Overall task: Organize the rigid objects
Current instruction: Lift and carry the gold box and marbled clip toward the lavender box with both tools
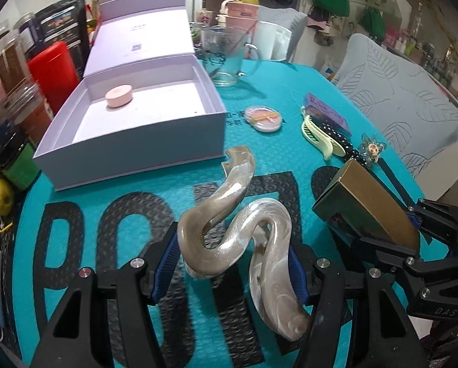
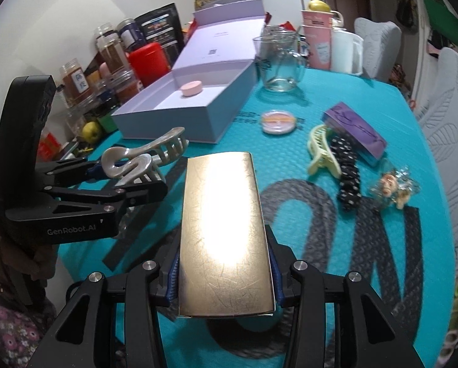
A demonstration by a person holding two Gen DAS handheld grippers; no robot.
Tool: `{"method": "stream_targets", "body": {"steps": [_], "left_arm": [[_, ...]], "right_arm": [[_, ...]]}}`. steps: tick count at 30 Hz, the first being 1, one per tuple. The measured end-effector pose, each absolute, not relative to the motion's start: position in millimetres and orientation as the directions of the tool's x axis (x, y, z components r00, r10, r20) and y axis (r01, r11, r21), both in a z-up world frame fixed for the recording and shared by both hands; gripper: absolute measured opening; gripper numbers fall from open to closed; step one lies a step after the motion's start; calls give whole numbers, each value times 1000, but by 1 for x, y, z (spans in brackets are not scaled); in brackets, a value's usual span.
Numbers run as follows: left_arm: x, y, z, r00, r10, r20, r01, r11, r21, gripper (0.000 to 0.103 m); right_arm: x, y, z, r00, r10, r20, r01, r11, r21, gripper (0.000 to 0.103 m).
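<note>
Between the blue pads at the bottom centre of the left wrist view, the left gripper (image 1: 235,263) was clamped on a pearly beige hair claw (image 1: 238,230), which stood lifted above the teal mat (image 1: 290,98) and filled the lower middle of that frame; the right wrist view showed the same claw at middle left, its teeth pointing toward the box. At the bottom centre of the right wrist view, the right gripper (image 2: 226,279) was closed on a gold box (image 2: 226,233), its shiny face running up the middle of the frame; from the left camera it sat at the lower right. Beyond both tools, the open lavender box (image 1: 131,144) lay at the upper left of the left view, near the claw but not touching it, with its lid folded back. Only a pink round case (image 1: 118,96) rested inside, toward the far left corner, so the sorting looked barely begun: one piece stowed, two in hand. Still out on the mat, to the right of the box, were a clear round tin (image 1: 263,119), a pale green hair claw (image 1: 316,138), a black dotted scrunchie (image 2: 348,168), a purple box (image 2: 356,128) and a clear flower clip (image 2: 393,188), all well apart from the lavender box. A glass mug (image 1: 226,58) stood just behind the box; whether it belonged to the task I could not tell
</note>
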State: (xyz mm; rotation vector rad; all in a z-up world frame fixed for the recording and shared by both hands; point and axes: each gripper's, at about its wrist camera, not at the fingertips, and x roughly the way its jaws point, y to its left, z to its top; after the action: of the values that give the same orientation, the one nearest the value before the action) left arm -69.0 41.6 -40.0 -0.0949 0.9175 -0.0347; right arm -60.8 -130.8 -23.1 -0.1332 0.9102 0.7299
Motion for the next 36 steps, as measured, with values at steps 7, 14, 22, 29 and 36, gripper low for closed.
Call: {"method": "stream_targets", "body": {"steps": [7, 14, 22, 29, 36], "left_arm": [[-78, 59, -33, 620, -45, -783, -47, 994, -94, 61], [-83, 74, -24, 636, -21, -771, -79, 993, -92, 61], [-77, 89, -11, 661, -23, -750, -85, 991, -106, 61], [-63, 102, -1, 677, -6, -736, -92, 991, -93, 61], [-47, 112, 2, 683, -9, -730, -94, 991, -100, 61]], "right_arm": [[-65, -111, -17, 380, 542, -750, -663, 724, 188, 44], [-65, -92, -10, 371, 556, -743, -692, 699, 178, 44], [-56, -73, 3, 358, 577, -734, -724, 668, 172, 44], [-38, -59, 15, 363, 580, -730, -737, 658, 156, 44], [-17, -44, 21, 351, 588, -729, -755, 638, 151, 44]]}}
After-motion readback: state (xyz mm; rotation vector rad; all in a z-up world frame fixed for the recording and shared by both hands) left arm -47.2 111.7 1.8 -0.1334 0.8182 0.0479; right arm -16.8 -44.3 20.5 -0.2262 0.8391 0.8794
